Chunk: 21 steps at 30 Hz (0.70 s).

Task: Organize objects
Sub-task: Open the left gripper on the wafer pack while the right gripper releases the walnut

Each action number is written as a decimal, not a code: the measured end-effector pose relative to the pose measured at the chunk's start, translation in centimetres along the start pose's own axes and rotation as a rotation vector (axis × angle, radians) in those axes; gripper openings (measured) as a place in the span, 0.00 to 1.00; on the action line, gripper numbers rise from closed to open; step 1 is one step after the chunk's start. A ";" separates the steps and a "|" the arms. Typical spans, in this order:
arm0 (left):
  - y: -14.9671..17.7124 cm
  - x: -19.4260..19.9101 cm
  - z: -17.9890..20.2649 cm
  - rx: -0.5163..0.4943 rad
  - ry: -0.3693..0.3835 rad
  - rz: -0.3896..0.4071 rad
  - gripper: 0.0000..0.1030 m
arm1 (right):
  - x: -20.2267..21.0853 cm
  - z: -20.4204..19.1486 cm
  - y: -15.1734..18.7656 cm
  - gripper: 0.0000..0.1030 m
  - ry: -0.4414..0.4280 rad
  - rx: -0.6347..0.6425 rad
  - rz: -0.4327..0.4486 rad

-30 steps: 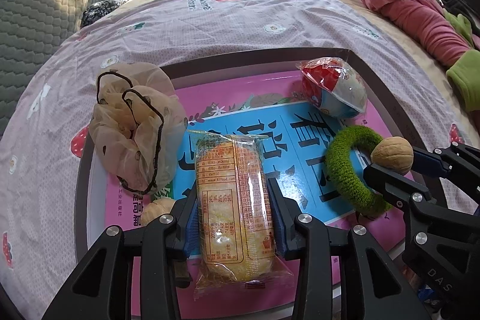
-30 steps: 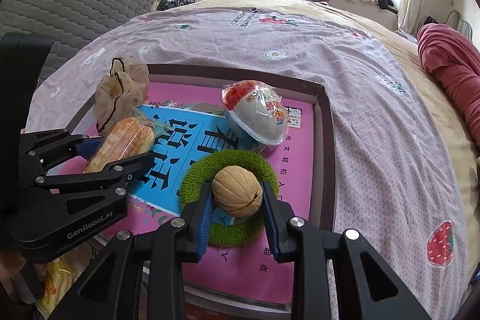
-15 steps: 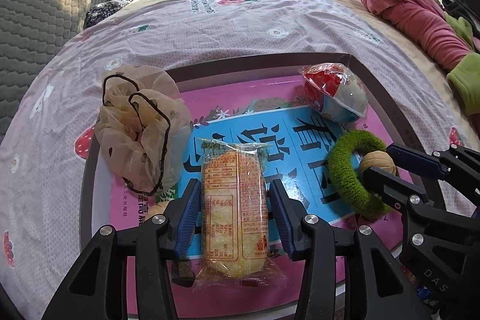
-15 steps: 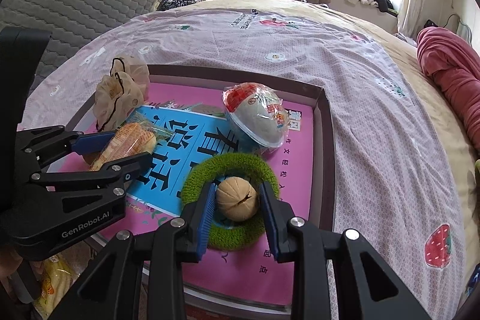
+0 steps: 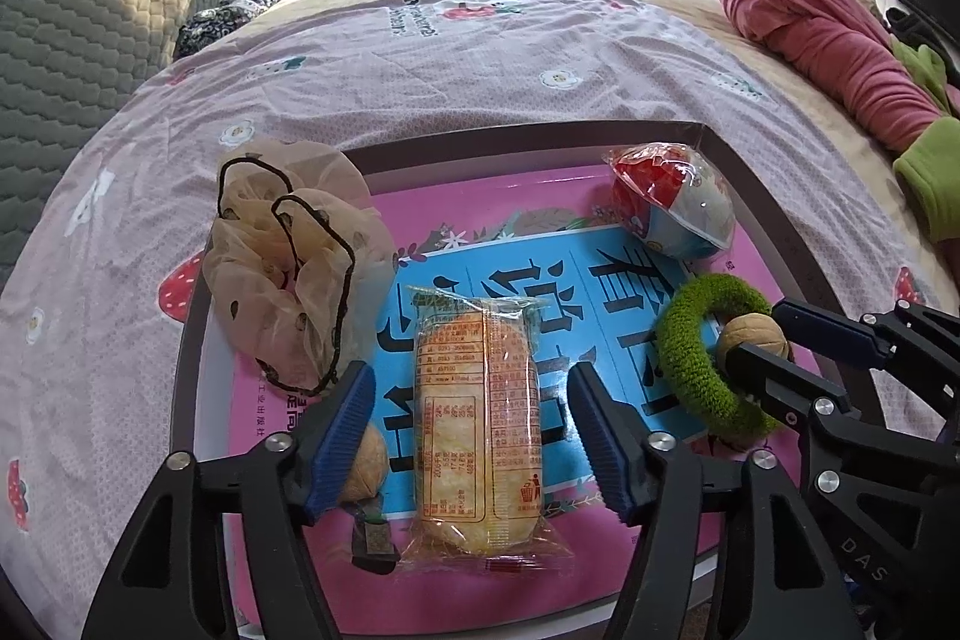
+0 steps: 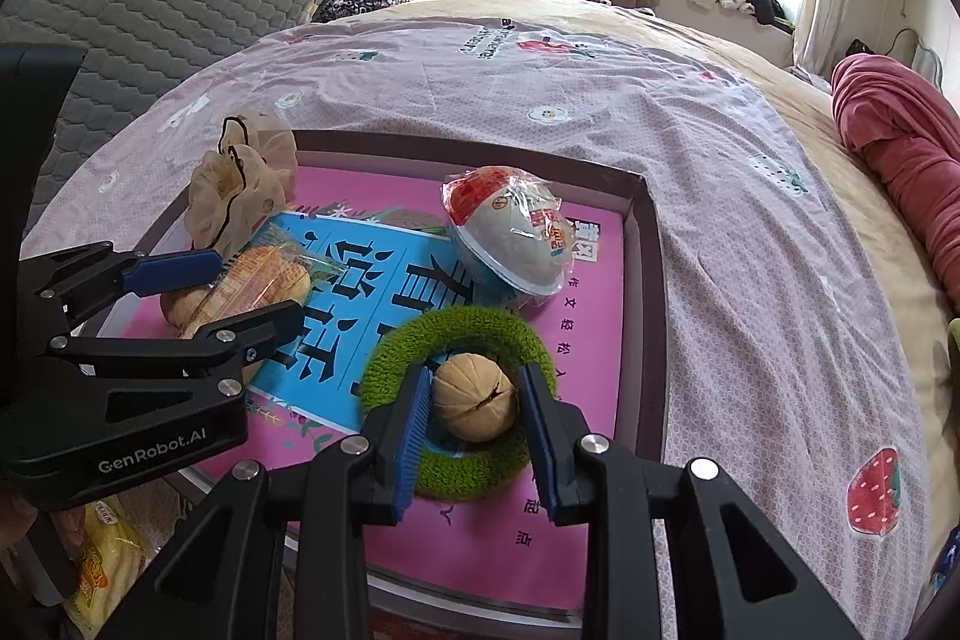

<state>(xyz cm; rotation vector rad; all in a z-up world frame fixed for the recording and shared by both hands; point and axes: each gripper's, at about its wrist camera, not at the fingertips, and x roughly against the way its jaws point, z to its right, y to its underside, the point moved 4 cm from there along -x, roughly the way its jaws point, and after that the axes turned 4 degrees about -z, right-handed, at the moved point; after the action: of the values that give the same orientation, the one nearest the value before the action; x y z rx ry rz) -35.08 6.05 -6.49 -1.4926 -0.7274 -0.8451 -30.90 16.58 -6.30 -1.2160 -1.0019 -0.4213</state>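
A clear-wrapped orange snack packet (image 5: 477, 424) lies flat on the pink and blue tray (image 5: 540, 139). My left gripper (image 5: 469, 376) straddles it, and its jaws are opening, with both blue pads clear of the wrapper. A walnut (image 6: 474, 403) sits in the hole of a green fuzzy ring (image 6: 462, 331), with my right gripper (image 6: 475, 376) shut on it. The right wrist view shows the left gripper (image 6: 252, 286) around the packet (image 6: 264, 274). A second walnut (image 5: 366, 466) rests by the left finger.
A beige scrunchie (image 5: 288, 268) hangs over the tray's left rim. A wrapped red and white bowl (image 5: 672, 202) sits at the far right. The tray lies on a lilac bedspread (image 5: 420, 88), with a pink garment (image 5: 822, 34) to the right. A yellow packet (image 6: 102, 562) lies below the tray.
The left jaws have spread off the snack packet, which now lies free on the tray. The walnut in the right gripper has come down into the green ring.
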 end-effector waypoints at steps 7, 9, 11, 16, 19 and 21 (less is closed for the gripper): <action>-0.1 0.8 -0.3 0.009 -0.009 0.017 0.73 | 0.5 0.4 -0.1 0.38 0.000 -0.016 0.011; -0.1 1.0 -0.3 0.005 -0.019 0.017 0.74 | 0.6 0.5 -0.2 0.42 0.004 -0.018 0.013; -0.1 1.2 -0.4 0.005 -0.023 0.015 0.75 | 0.8 0.6 -0.2 0.49 0.017 -0.017 0.020; -0.2 1.9 -0.5 0.014 -0.018 0.032 0.77 | 1.2 0.6 -0.3 0.54 0.035 -0.016 0.027; -0.3 2.1 -0.6 0.021 -0.012 0.034 0.79 | 1.3 0.7 -0.3 0.58 0.034 -0.017 0.029; -0.3 2.2 -0.7 0.023 -0.010 0.035 0.79 | 1.3 0.7 -0.4 0.59 0.035 -0.018 0.030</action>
<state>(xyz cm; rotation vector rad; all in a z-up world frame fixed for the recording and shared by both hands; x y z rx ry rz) -34.21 5.29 -4.42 -1.4860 -0.7144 -0.8010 -30.72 17.39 -4.99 -1.2348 -0.9501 -0.4277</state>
